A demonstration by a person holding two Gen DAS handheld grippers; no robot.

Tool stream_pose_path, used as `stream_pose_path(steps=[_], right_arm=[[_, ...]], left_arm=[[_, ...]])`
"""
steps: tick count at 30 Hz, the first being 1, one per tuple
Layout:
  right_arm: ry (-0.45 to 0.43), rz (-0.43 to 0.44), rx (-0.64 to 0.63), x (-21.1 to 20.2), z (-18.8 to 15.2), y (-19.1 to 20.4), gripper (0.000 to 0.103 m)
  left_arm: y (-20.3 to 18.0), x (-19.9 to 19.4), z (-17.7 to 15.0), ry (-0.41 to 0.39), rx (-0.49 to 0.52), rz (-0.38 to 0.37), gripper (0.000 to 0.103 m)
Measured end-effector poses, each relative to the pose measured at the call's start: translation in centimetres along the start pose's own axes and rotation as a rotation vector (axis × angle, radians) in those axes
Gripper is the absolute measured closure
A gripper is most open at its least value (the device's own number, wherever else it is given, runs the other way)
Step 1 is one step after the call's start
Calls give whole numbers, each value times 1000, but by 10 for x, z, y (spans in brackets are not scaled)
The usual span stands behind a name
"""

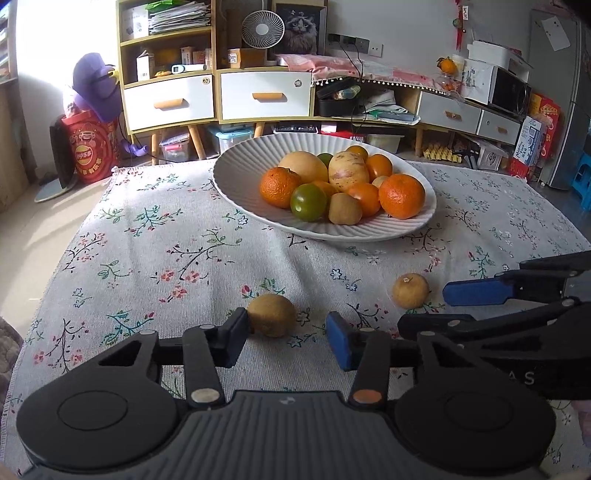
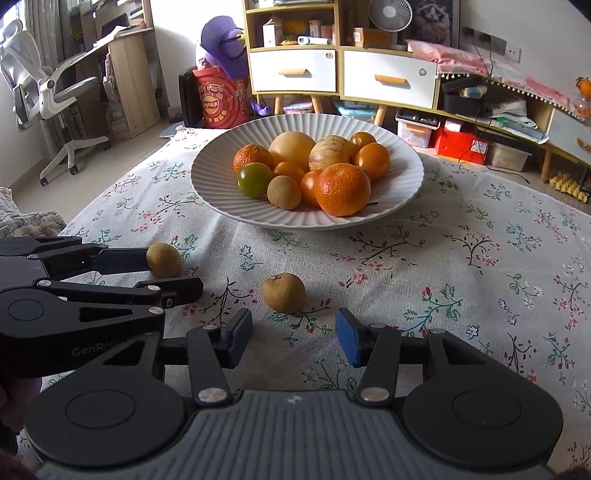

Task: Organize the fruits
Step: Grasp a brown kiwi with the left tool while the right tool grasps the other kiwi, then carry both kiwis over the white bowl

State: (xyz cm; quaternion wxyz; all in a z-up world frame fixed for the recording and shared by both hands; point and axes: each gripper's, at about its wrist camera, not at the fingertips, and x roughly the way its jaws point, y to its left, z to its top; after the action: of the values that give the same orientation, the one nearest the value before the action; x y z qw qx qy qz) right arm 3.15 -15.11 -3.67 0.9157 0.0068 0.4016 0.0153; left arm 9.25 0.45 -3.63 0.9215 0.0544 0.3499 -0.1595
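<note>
A white ribbed bowl (image 1: 236, 177) (image 2: 399, 147) holds several fruits: oranges, a green one, a brown one and pale yellow ones. Two small brown fruits lie on the floral cloth. One brown fruit (image 1: 271, 315) (image 2: 163, 259) sits between my left gripper's (image 1: 286, 341) open fingers, against the left finger. The left gripper also shows in the right wrist view (image 2: 166, 273). The other brown fruit (image 1: 410, 291) (image 2: 283, 292) lies just ahead of my open, empty right gripper (image 2: 293, 339), which also shows in the left wrist view (image 1: 428, 306).
The floral tablecloth (image 1: 147, 240) covers the table. Behind it stand yellow-and-white drawer cabinets (image 1: 221, 96), a fan (image 1: 262, 27), a red box with a purple toy (image 1: 92, 147), a microwave (image 1: 509, 92) and an office chair (image 2: 44, 92).
</note>
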Motion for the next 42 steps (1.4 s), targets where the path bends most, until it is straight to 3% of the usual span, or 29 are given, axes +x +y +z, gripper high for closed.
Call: stream_pose_path(steps=[14,30,42], right_arm=[[1,3,-19,4,7,4,67],[1,-3,-60,6,11,10,79],[-2,-5,-60,4,12,11,80]], left_arm=[[6,0,6,25,-50,22,88],[4,-2,7,56,-59,22,88],[4,-8,8,66,-69,9,88]])
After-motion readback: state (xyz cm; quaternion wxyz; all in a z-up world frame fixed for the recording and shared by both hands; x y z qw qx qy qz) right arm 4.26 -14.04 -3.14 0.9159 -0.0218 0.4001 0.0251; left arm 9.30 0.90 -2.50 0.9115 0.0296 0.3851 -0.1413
